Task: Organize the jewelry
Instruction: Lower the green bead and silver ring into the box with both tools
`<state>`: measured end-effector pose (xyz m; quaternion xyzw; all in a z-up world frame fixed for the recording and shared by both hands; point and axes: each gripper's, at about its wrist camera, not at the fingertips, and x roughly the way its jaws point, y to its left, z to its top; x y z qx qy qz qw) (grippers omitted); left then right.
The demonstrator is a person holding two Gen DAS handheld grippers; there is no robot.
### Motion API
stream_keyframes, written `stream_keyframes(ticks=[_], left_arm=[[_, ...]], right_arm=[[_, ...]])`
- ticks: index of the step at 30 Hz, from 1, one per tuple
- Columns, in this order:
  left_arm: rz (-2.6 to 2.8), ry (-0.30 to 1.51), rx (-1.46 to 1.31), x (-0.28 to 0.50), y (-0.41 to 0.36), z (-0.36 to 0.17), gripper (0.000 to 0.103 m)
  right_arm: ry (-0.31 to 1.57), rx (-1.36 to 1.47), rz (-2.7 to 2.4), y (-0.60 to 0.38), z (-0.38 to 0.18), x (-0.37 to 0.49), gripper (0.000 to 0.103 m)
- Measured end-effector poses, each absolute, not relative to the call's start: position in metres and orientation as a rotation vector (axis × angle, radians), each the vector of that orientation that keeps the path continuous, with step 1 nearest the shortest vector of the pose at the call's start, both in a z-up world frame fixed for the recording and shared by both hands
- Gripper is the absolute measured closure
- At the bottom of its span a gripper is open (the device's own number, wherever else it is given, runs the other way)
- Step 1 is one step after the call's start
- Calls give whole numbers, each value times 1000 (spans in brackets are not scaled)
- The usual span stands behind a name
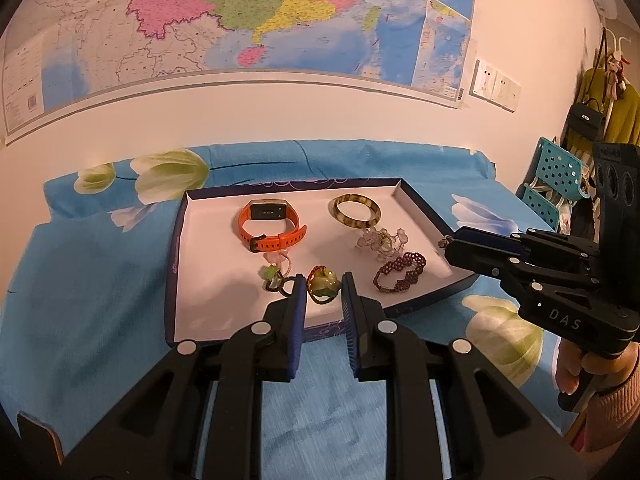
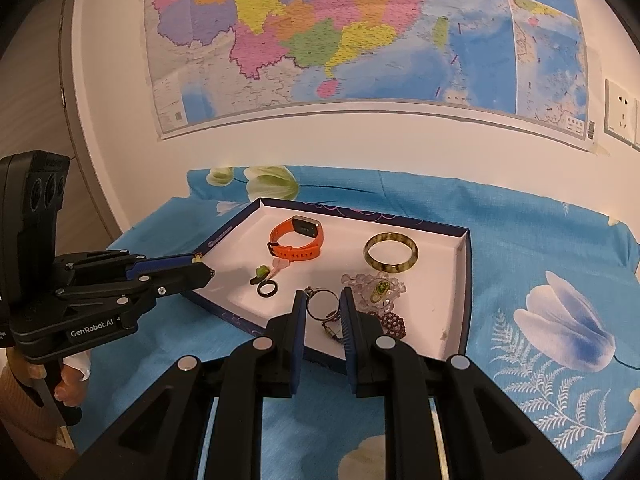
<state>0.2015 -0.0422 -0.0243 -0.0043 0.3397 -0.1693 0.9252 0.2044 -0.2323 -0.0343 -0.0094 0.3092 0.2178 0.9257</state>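
Two hand-held tools hover at the near edge of a shallow blue-rimmed tray [image 1: 182, 216] set on a blue flowered cloth [image 1: 80, 300] beneath a wall map [image 1: 240, 20], with the jewelry spread across the tray's white floor. The left tool [image 1: 323, 292] and the right tool [image 2: 323, 308] each stand with a narrow gap between the pads; neither grips anything, though the pieces behind show through the gaps.

An orange watch [image 1: 270, 226] sits toward the back left, a mottled amber bangle [image 1: 357, 209] toward the back right. In front of the bangle lies a clear beaded bracelet [image 1: 382, 242], and nearer still a dark red beaded bracelet [image 1: 400, 272]. At the front left are a green jade pendant on a red cord [image 1: 322, 286] and a small dark ring with a green and pink charm [image 1: 276, 276]. The right wrist view also shows a thin metal ring [image 2: 322, 304] just beyond its pads.

All look light. The bangle is probably stiff, smooth and breakable, best pinched across its band rather than its full width. The beaded bracelets should be limp and likely to drape, so a hold on a bunched section seems safest. The watch offers a soft strap that should give good purchase. The jade piece looks slippery; its cord may be the surer hold.
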Motion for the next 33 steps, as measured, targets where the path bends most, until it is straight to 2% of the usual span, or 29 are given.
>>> stream_keyframes(ticks=[33], left_arm=[[-328, 705, 4, 217, -44, -28, 85]], right_arm=[[644, -19, 435, -233, -38, 216, 87]])
